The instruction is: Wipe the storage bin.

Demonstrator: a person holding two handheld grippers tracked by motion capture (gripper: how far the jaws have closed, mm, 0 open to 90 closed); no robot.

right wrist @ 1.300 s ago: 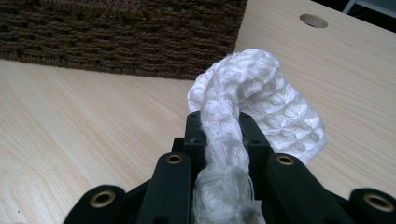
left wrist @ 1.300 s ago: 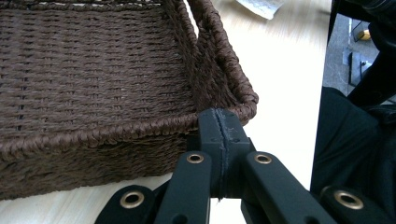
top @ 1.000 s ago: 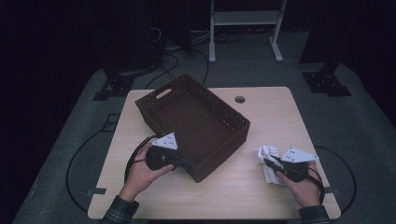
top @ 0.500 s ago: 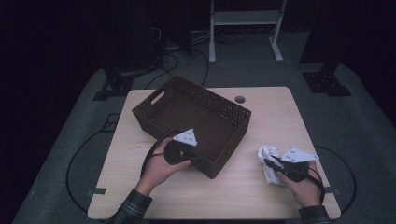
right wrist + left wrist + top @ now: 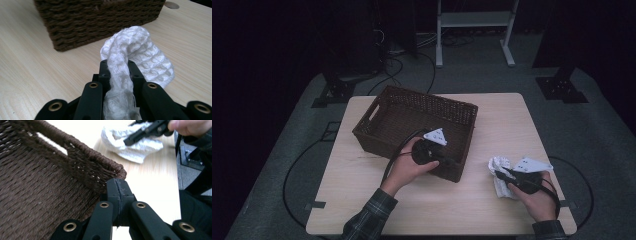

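Note:
A dark brown woven basket (image 5: pixel 377 131) (image 5: pixel 37 195) stands at the middle of the light wooden table (image 5: pixel 512 120). My left gripper (image 5: pixel 448 162) (image 5: pixel 117 183) is shut, jaws together with nothing between them. Its tips rest against the inside of the basket's near right corner, just under the rim. Right of the basket lies a crumpled white knitted cloth (image 5: pixel 499 166) (image 5: pixel 130 147) (image 5: pixel 145 52). My right gripper (image 5: pixel 506 175) (image 5: pixel 117 65) (image 5: pixel 140 135) is shut on a fold of it, which runs back between the jaws.
A round hole (image 5: pixel 171 5) is set in the tabletop behind the basket. The basket's end wall has a handle slot (image 5: pixel 53 143). Beyond the table are a white frame (image 5: pixel 472 20), black stands and cables on grey floor.
The left hand has moved right along the basket's near wall, and the basket has turned and slid with it. The right gripper and the cloth have kept still.

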